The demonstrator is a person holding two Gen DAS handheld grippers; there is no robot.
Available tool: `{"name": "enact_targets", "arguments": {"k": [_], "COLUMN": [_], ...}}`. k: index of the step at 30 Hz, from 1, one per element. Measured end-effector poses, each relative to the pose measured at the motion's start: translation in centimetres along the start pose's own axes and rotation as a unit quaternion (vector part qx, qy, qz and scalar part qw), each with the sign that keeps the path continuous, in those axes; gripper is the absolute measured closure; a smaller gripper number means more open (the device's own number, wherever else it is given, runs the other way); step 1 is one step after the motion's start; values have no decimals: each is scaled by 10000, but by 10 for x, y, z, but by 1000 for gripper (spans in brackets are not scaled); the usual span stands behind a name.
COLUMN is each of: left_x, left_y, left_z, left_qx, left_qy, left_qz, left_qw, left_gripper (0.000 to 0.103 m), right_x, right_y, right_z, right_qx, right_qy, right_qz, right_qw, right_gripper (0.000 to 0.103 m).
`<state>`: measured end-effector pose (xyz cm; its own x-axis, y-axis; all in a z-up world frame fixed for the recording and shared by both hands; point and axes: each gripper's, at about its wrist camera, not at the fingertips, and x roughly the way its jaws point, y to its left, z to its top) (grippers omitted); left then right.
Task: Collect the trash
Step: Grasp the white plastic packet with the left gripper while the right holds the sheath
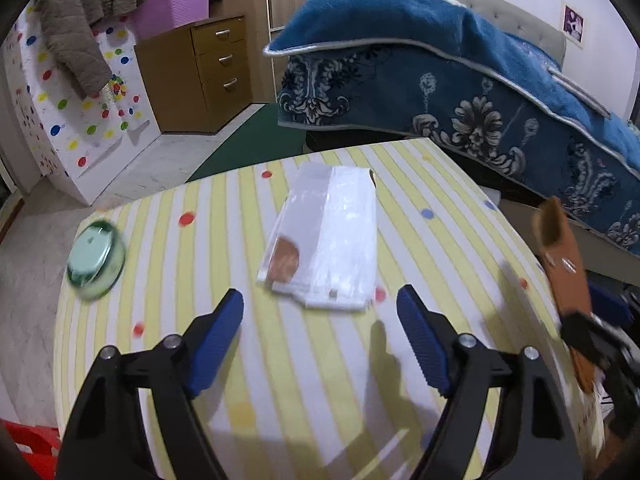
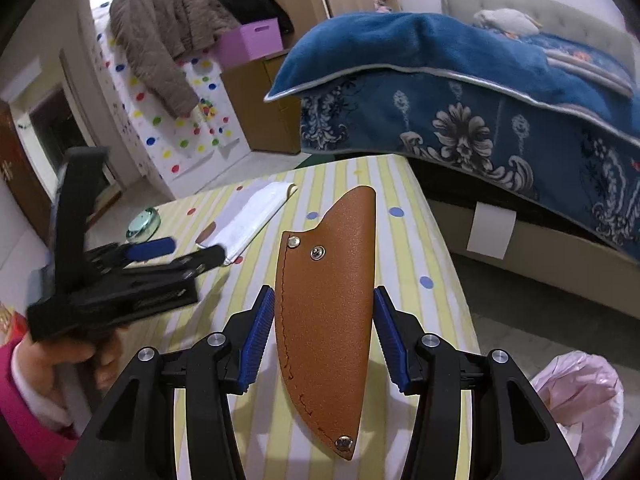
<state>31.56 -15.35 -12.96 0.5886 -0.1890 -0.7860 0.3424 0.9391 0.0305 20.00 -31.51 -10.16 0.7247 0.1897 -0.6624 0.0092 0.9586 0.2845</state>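
A flat clear plastic wrapper (image 1: 324, 248) with a brown patch at one end lies on the striped tablecloth (image 1: 280, 380). My left gripper (image 1: 320, 298) hovers just short of its near edge, jaws wide open with nothing between them. In the right wrist view the same wrapper (image 2: 248, 216) lies beyond the left gripper (image 2: 188, 252). My right gripper (image 2: 324, 296) is shut on a brown leather sheath (image 2: 328, 320), a pad pressing each long edge, and holds it above the table. The sheath (image 1: 560, 264) also shows at the right edge of the left wrist view.
A green glass dish (image 1: 96, 258) sits near the table's left edge. A bin lined with a pink bag (image 2: 580, 400) stands on the floor right of the table. A bed with a blue blanket (image 1: 460, 92) lies beyond the table. Something red (image 1: 32, 448) is at the bottom left.
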Motion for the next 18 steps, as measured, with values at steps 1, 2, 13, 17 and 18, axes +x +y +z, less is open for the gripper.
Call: {"name": "enact_targets", "arguments": {"k": [1, 2, 13, 17, 18], "left_x": [7, 10, 29, 19, 17], "left_y": [-1, -2, -5, -9, -10], "left_z": [6, 9, 12, 4, 2], "left_qx": [25, 23, 225, 392, 422], "left_qy": [12, 31, 217, 196, 210], "left_qz": [56, 68, -142, -179, -138], "left_qw": [10000, 10000, 9994, 9989, 9988], "left_gripper": [26, 26, 42, 77, 91], "right_x": [0, 0, -3, -4, -4], "right_y": [-2, -4, -7, -3, -3], "right_z": [0, 1, -1, -2, -2], "right_qx": [13, 16, 58, -19, -15], "right_qy": [7, 13, 17, -3, -3], "right_qz": [0, -4, 156, 194, 196], "right_qw": [10000, 10000, 9999, 9998, 9998], "right_gripper": [53, 53, 53, 53, 53]}}
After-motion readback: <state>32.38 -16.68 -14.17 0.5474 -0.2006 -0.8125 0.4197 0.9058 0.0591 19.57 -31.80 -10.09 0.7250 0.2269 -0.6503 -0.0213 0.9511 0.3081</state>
